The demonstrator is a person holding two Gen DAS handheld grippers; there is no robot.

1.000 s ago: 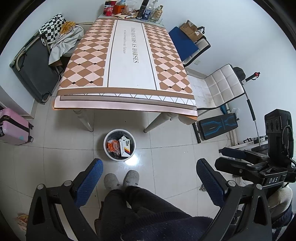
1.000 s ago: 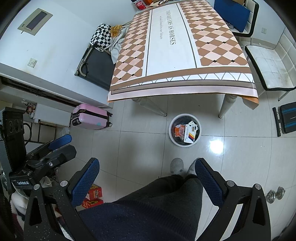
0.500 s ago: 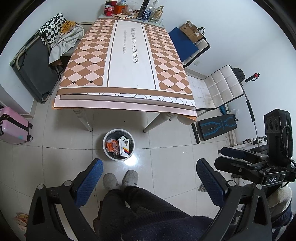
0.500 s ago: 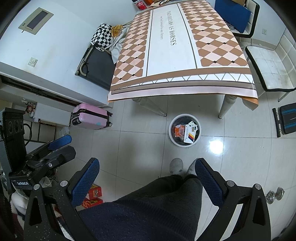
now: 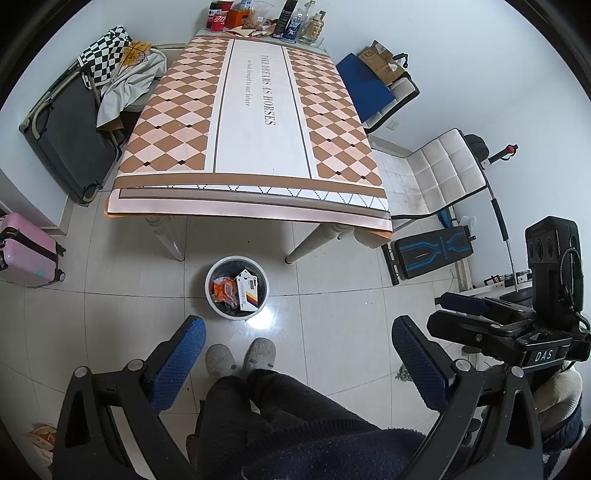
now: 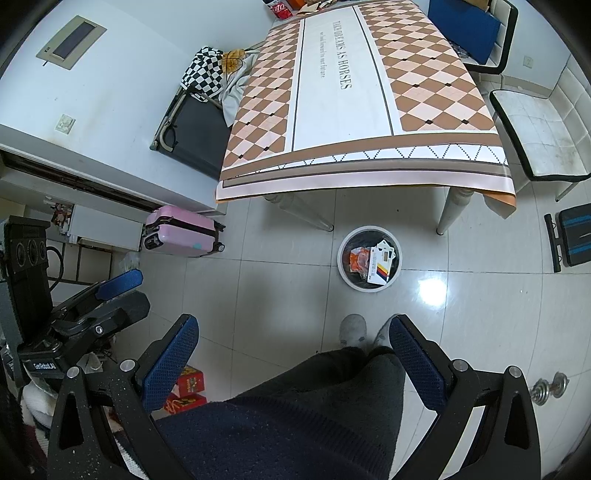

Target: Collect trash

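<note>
White bin (image 5: 221, 308) – two trash items; both grippers empty.

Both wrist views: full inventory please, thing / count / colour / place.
Trash bin: 1, white rim with dark liner, on the floor before the table's near end.
Orange wrapper: 1, inside the bin.
White carton: 1, striped corner, inside the bin.
Table: 1, brown and pink diamond cloth with a white centre strip.
Bottles and cans: several, mixed colours, far end of the table.
Suitcase: 1, pink, by the wall.
White chair: 1, beside the table.
Red boxes: 2, on the floor.
Dumbbell: 1, metal, on the floor.
Slippers: 2, grey, the person's feet.
Left gripper: blue pads, open, empty.
Right gripper: blue pads, open, empty.
</note>
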